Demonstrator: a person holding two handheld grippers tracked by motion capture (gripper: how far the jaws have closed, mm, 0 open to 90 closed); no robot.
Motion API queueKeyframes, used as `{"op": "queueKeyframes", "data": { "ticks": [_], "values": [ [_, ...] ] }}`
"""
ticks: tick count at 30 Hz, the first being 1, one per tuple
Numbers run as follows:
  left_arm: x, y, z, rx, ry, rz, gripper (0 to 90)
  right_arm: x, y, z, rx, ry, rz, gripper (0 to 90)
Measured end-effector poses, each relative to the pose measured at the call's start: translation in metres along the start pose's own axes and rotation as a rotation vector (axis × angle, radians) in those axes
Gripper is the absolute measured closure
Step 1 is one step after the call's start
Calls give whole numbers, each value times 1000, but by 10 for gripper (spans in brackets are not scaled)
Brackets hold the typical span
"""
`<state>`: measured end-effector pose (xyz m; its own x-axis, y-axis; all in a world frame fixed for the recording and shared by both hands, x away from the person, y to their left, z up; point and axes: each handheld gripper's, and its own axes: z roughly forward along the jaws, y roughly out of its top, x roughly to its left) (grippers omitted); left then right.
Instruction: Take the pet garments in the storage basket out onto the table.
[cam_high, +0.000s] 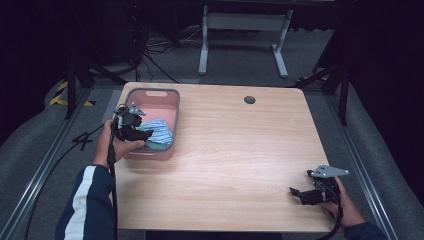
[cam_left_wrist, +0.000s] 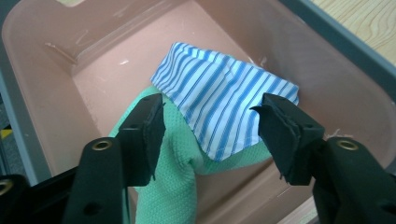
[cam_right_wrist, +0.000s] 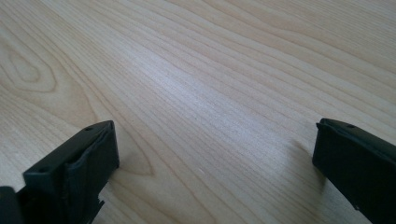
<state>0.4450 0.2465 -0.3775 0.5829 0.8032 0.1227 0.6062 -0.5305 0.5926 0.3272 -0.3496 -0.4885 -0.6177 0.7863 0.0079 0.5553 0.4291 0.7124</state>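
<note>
While the left gripper hangs open over a striped cloth and green cloth in the pink bin, nothing is gripped. Right gripper rests open on the table

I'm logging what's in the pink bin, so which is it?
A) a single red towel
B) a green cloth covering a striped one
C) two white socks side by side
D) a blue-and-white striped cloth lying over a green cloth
D: in the left gripper view the striped cloth overlaps the top of the green cloth inside the pink bin.
</note>
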Motion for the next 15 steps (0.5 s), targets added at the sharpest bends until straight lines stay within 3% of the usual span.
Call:
{"op": "queueKeyframes", "data": {
  "ticks": [9,15],
  "values": [
    [-2,0,-9,-48,6,-4,320,0,0,0,0,-2,-1,7],
    [-3,-2,-20,-108,11,-10,255,0,0,0,-1,-1,1,7]
  ]
}}
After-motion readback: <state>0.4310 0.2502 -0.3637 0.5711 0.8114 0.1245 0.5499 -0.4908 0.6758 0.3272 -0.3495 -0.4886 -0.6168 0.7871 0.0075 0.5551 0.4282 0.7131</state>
